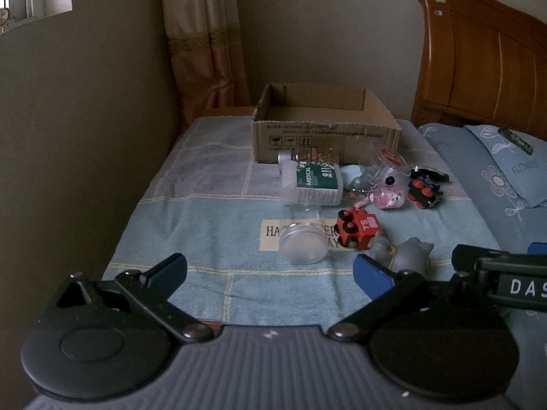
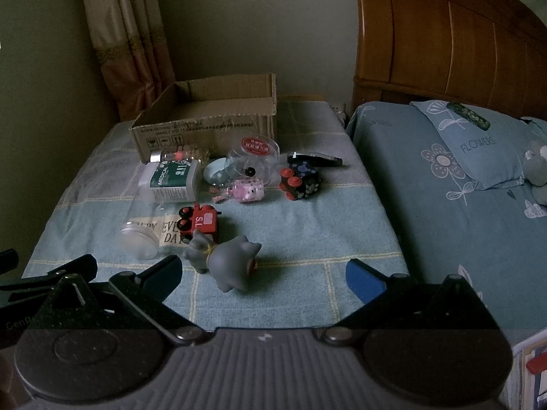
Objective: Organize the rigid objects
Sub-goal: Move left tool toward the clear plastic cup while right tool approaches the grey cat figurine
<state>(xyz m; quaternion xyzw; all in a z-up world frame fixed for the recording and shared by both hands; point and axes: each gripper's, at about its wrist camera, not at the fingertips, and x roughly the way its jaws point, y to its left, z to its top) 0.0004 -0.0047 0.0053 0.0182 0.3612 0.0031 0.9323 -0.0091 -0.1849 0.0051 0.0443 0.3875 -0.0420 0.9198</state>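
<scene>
The grey rubber animal figure (image 2: 229,266), lying well in front of the open brown cardboard box (image 2: 205,126), is judged light and slightly yielding; its body is best pinched. Both the left tool (image 1: 270,273) and the right tool (image 2: 263,273) are held wide apart, empty.

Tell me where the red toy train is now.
In both wrist views the red toy train lies on the blue cloth, between the clear jar and the grey animal figure.

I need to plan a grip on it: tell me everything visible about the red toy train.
The red toy train is small, rigid-looking and glossy, with black wheels that have red hubs and a pale label with letters. It lies tipped on its side on the blue checked cloth, between the clear jar and the grey animal figure.
</scene>
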